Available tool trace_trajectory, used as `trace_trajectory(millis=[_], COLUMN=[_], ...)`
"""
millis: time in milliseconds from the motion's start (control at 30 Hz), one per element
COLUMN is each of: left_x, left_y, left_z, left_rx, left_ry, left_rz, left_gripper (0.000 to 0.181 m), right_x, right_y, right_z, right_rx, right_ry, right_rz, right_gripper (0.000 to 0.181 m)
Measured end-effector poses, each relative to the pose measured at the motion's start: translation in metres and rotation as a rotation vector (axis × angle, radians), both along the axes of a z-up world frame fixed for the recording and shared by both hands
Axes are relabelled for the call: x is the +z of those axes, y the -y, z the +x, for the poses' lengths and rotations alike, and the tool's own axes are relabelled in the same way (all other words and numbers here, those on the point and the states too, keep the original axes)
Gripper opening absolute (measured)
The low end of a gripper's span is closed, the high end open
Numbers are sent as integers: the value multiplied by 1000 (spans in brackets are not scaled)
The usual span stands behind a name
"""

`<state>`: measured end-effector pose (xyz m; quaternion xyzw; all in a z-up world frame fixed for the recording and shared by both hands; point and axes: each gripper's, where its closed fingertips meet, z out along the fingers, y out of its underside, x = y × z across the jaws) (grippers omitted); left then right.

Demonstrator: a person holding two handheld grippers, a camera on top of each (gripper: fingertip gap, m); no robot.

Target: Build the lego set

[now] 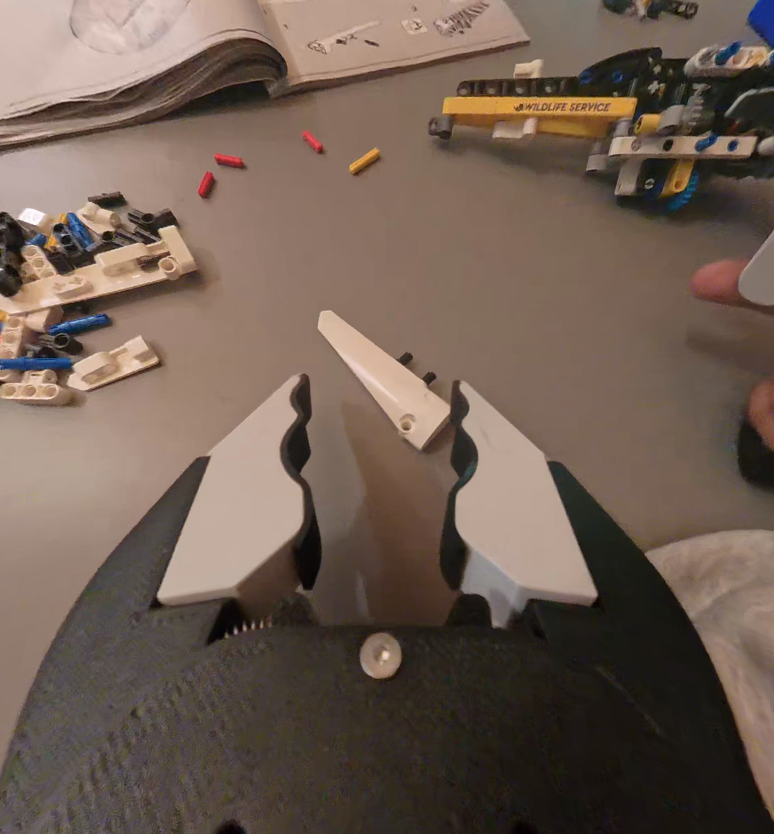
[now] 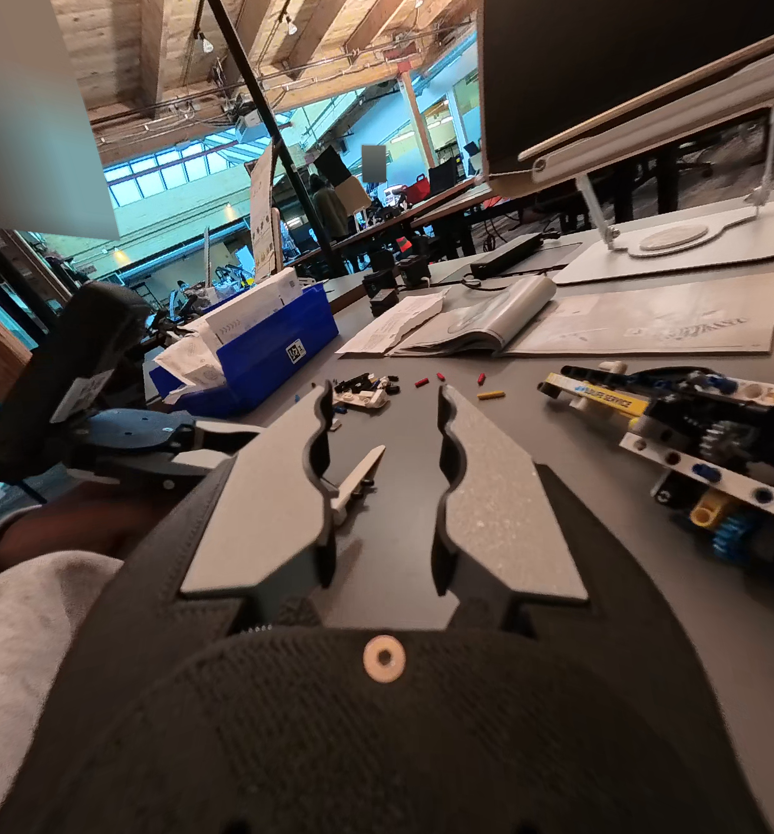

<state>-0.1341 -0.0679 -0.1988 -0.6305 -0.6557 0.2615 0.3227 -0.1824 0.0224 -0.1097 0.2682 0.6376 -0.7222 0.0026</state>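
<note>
A white tapered panel with two black pins on its side lies flat on the grey table. Its wide end is close to the right finger of my left gripper, which is open and empty just behind it. In the right wrist view the panel lies between and beyond the fingers of my right gripper, which is open and empty. The left gripper shows low at the left there. The partly built yellow, black and white model lies at the far right and also shows in the right wrist view.
A pile of loose parts lies at the left, with three red pins and a yellow axle beyond. An open instruction book lies at the back. A blue bin and a monitor stand stand farther back. Left tips and right tips are each some 15 cm from the yellow axle. My right wrist view looks at it from another angle.
</note>
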Motion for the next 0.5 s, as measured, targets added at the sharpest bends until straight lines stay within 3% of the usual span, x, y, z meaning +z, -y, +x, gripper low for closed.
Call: trace_trajectory(millis=[233,333,500], left_x=[-13,-18,-21], left_y=[-13,-13,-14], left_z=[2,3,5], left_rx=[-41,-45,-96], left_ry=[29,33,39], left_rz=[117,83,14], left_gripper=[62,47,35], right_x=[-1,-1,-2], right_y=[10,12,13], right_z=[14,17,18], right_rx=[30,35,38], right_ry=[-81,-102,-112], right_rz=[64,81,87], right_gripper=[44,43,43])
